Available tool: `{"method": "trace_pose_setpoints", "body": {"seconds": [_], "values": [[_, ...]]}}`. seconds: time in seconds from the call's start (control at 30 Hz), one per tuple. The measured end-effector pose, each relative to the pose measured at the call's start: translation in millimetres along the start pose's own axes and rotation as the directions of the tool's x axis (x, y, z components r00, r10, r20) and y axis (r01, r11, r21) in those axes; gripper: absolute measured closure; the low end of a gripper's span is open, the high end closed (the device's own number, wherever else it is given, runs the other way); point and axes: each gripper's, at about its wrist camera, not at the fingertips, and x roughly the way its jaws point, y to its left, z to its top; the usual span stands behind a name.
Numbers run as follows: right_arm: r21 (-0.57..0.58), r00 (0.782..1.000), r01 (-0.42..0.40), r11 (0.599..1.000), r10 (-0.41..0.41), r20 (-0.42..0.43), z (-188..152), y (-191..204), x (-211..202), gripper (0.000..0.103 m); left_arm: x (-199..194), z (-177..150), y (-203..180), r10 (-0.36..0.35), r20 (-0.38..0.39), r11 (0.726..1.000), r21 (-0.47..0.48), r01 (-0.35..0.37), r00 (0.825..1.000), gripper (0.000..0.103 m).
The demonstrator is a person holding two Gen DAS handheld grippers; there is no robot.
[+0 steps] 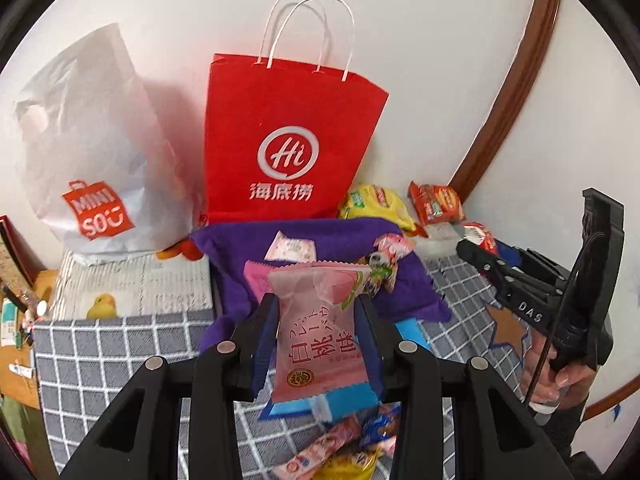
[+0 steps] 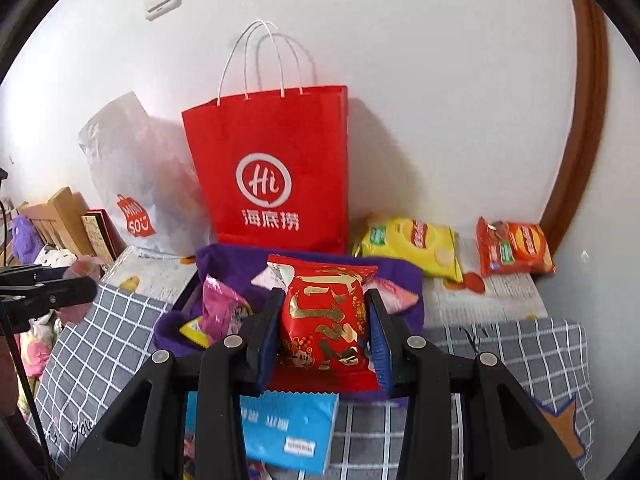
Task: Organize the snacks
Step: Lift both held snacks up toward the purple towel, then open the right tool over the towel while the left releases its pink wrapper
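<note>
Left wrist view: left gripper clamps pink pack, raised before red bag. Right gripper clamps red pack above purple cloth. Step: carrying. Next, likely, a drop onto cloth.

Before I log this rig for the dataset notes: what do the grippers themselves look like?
Both are black plastic. The left gripper and right gripper have angular linkages with silver pivot bolts and blue finger pads. The right one's body reads "DAS" and trails a thin black cable.
</note>
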Motion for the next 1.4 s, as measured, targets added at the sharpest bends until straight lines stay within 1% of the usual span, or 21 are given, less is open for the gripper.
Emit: {"method": "trace_pose_setpoints", "body": {"seconds": [0.17, 0.3, 0.5, 0.6, 0.67, 0.77, 0.87, 0.93, 1.0, 1.1, 1.23, 1.4], "values": [[-0.009, 1.0, 0.0, 1.0, 0.0, 0.014, 18.9, -0.5, 12.0, 0.063, 14.5, 13.7, -2.5, -0.008, 0.0, 1.0, 0.002, 0.008, 1.0, 0.066], [0.009, 1.0, -0.01, 1.0, 0.009, 0.015, 30.7, -6.1, 22.8, 0.063, 26.6, 24.9, -1.5, 0.012, 0.002, 1.0, 0.009, -0.012, 1.0, 0.066], [0.047, 0.998, -0.06, 0.997, 0.06, 0.004, 46.8, -11.8, 43.3, 0.063, 40.7, 44.6, 9.5, 0.015, 0.008, 1.0, -0.02, -0.015, 1.0, 0.066], [0.055, 0.997, -0.082, 0.995, 0.082, -0.005, 46.3, -13.9, 54.1, 0.063, 50.6, 50.2, 16.9, 0.013, 0.008, 0.999, -0.041, -0.013, 1.0, 0.066], [0.053, 0.995, -0.098, 0.994, 0.1, -0.024, 41.0, -14.8, 66.6, 0.063, 60.0, 52.4, 21.9, 0.006, -0.001, 0.998, -0.056, -0.006, 1.0, 0.066], [0.063, 0.985, -0.132, 0.989, 0.138, -0.102, 38.2, -16.0, 90.2, 0.063, 80.1, 56.7, 27.8, -0.006, -0.028, 0.997, -0.073, 0.004, 1.0, 0.066], [0.079, 0.978, -0.144, 0.986, 0.154, -0.14, 34.3, -18.3, 108.3, 0.063, 104.4, 58.9, 29.7, -0.033, -0.067, 0.996, -0.084, 0.028, 0.997, 0.066], [0.082, 0.974, -0.148, 0.986, 0.159, -0.162, 30.2, -19.2, 118.7, 0.063, 122.5, 56.4, 32.3, -0.039, -0.093, 0.995, -0.096, 0.03, 0.995, 0.066], [0.088, 0.971, -0.133, 0.987, 0.148, -0.187, 24.5, -20.2, 130.0, 0.063, 135.7, 51.2, 37.3, -0.058, -0.112, 0.993, -0.113, 0.045, 0.992, 0.066], [0.091, 0.964, -0.128, 0.988, 0.145, -0.222, 16.4, -19.9, 145.3, 0.063, 155.5, 46.2, 43.6, -0.063, -0.159, 0.991, -0.128, 0.042, 0.985, 0.066], [0.068, 0.954, -0.103, 0.992, 0.118, -0.275, 7.1, -16.0, 166.9, 0.063, 169.0, 41.3, 48.1, -0.075, -0.186, 0.988, -0.148, 0.048, 0.98, 0.066], [0.069, 0.945, -0.067, 0.995, 0.085, -0.316, -2.3, -16.2, 183.5, 0.063, 184.9, 34.4, 47.3, -0.079, -0.224, 0.986, -0.16, 0.044, 0.971, 0.066]]}}
